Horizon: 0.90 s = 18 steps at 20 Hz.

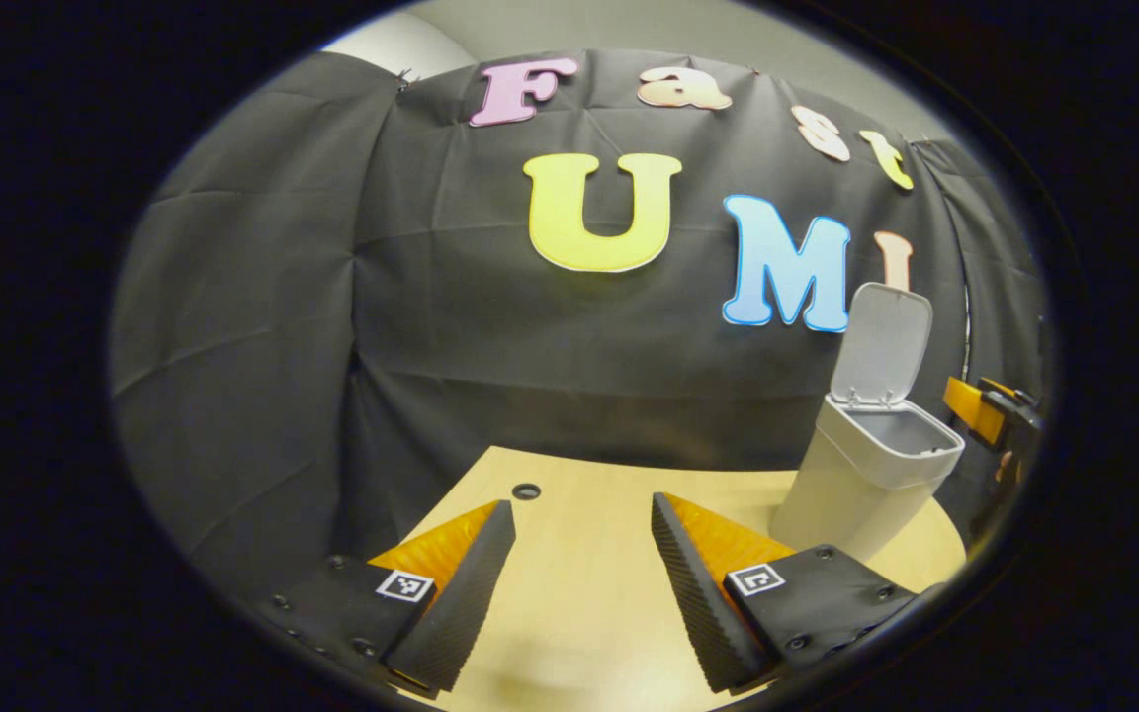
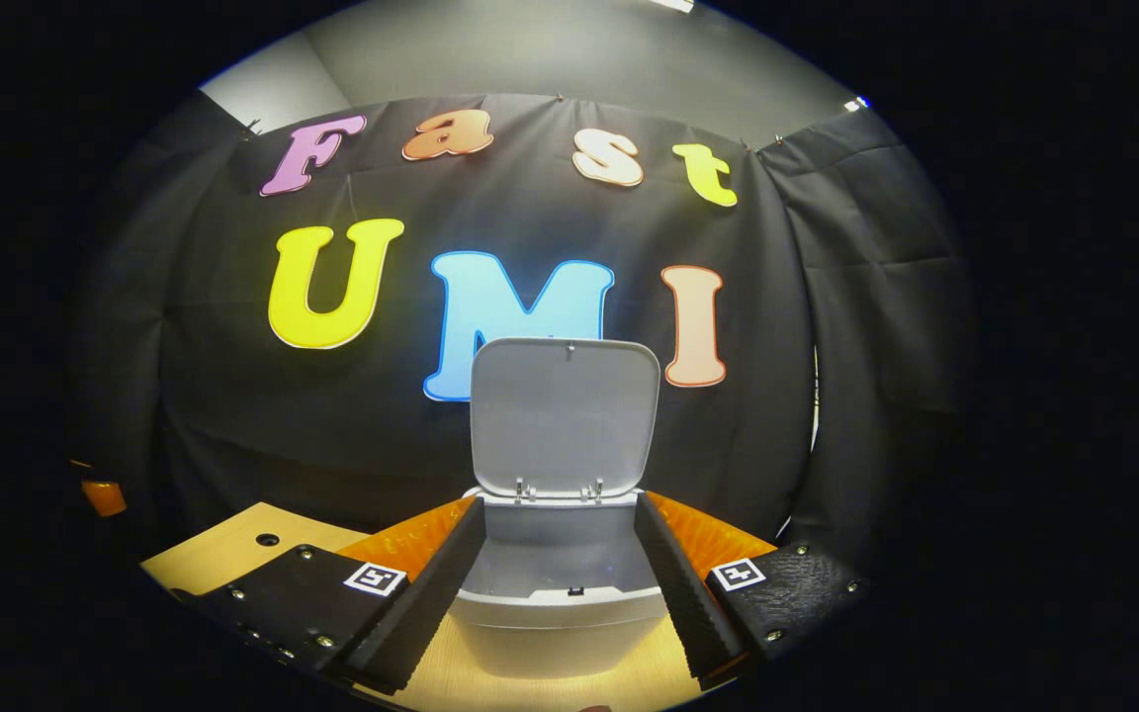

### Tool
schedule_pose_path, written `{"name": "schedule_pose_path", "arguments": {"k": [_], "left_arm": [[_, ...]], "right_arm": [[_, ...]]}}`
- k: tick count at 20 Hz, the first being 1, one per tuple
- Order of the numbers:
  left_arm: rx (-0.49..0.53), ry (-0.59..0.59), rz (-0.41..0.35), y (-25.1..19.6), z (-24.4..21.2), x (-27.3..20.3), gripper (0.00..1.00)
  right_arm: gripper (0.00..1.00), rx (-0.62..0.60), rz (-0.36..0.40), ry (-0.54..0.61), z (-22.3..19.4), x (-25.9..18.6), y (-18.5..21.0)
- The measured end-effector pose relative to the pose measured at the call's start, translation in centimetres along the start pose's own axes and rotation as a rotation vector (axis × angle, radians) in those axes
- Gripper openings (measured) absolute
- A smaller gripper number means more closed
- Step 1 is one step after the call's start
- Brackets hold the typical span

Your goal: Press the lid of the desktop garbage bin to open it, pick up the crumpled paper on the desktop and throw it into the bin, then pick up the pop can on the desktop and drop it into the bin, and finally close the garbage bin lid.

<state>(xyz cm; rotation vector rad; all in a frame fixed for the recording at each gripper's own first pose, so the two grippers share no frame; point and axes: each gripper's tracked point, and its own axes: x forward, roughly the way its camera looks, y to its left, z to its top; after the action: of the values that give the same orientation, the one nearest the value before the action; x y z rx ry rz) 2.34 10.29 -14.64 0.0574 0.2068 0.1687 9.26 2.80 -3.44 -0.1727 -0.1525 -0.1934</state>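
Left gripper view: we see the left gripper (image 1: 581, 564) spread wide and empty over the table (image 1: 579, 633), bin (image 1: 866, 475) ahead-right, lid (image 1: 881, 341) up. Right gripper view: right gripper (image 2: 560, 574) parted, empty, at the open bin's (image 2: 560, 618) mouth.

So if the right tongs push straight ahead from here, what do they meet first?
Most likely the bin, right in front of the open right tongs, at its open mouth with the raised lid behind. Depth is hard to judge.

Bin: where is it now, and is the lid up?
The bin stands directly ahead of the right gripper, lid upright. In the left gripper view it sits at the table's right edge.
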Motion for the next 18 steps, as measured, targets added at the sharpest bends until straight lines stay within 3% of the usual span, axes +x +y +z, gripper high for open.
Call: {"name": "schedule_pose_path", "arguments": {"k": [9, 10, 18], "left_arm": [[0.002, 0.035, -0.007, 0.1, -1.6, -0.1, 0.92], [0.004, 0.04, -0.007, 0.1, -1.8, 0.0, 1.0], [-0.008, 0.048, -0.036, -1.2, -2.0, 1.3, 1.0]], "right_arm": [[0.96, -0.02, 0.023, -0.079, 5.3, 3.3, 0.4], [0.96, -0.021, 0.028, -0.087, 5.9, 3.8, 0.5], [0.96, -0.02, 0.032, -0.139, 11.0, 7.7, 0.5]]}}
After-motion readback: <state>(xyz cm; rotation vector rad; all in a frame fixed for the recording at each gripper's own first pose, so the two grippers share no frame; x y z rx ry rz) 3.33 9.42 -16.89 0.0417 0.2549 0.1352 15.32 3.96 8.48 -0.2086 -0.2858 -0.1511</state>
